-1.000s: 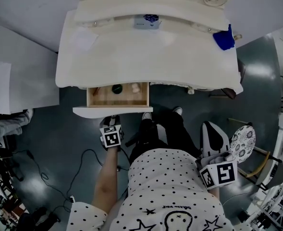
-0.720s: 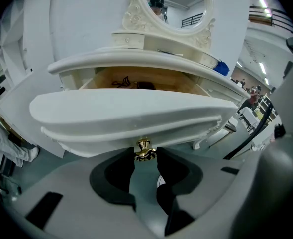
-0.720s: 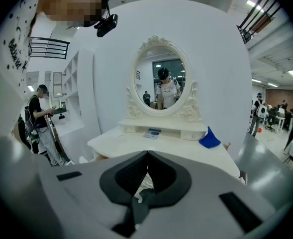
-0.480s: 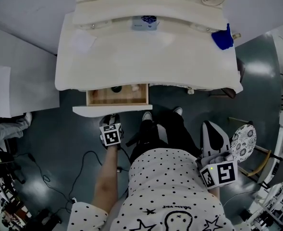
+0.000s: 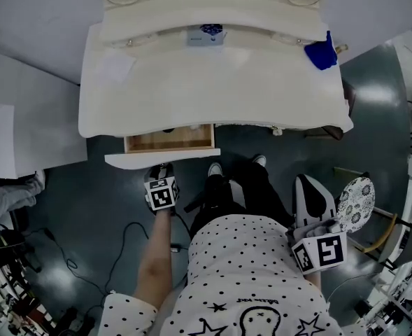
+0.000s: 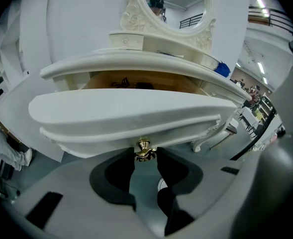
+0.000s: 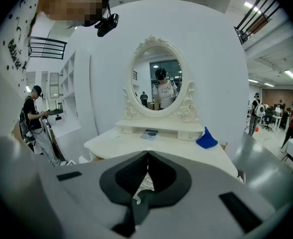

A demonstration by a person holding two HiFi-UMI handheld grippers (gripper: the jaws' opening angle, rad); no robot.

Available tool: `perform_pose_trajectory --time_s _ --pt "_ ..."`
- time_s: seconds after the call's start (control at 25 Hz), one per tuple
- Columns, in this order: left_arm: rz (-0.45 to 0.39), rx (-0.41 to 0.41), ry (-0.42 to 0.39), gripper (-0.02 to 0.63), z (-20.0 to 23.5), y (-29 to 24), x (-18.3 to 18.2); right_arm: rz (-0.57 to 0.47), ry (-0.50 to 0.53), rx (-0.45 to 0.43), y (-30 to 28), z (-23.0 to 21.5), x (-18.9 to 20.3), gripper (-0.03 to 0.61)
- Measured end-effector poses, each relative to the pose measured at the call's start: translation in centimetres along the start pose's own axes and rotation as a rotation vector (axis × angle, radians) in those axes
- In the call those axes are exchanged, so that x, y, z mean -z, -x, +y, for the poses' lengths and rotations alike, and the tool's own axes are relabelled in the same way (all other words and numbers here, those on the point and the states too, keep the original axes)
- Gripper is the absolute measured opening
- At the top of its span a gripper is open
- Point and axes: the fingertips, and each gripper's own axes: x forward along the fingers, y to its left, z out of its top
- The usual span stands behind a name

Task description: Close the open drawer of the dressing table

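The cream dressing table (image 5: 212, 89) has its left drawer (image 5: 169, 138) still a little way out, a strip of wooden inside showing behind the white drawer front (image 5: 162, 158). My left gripper (image 5: 162, 169) is at that front from below. In the left gripper view the brass knob (image 6: 144, 150) sits between the tips of the left gripper (image 6: 145, 158), whose pads close on its sides under the drawer front (image 6: 131, 111). My right gripper (image 5: 308, 187) hangs low at the right, away from the table. The right gripper (image 7: 147, 156) is shut and holds nothing.
On the tabletop lie a blue cloth (image 5: 322, 53) at the back right and a small box (image 5: 206, 35) below the oval mirror (image 7: 158, 81). A patterned stool (image 5: 352, 200) stands right of the person's legs. Cables (image 5: 115, 236) trail on the floor at the left.
The drawer has slid further under the tabletop, so the dark and pale items inside no longer show. My left gripper moved with it toward the table. The right gripper kept still.
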Motion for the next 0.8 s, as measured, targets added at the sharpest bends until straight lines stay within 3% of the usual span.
perform_pose_trajectory --time_s 0.8 --pt "-0.040 0.009 -0.022 0.150 0.3 -1.9 -3.1 -0.004 -0.006 0.013 -1.0 -0.6 -0.8 0.009"
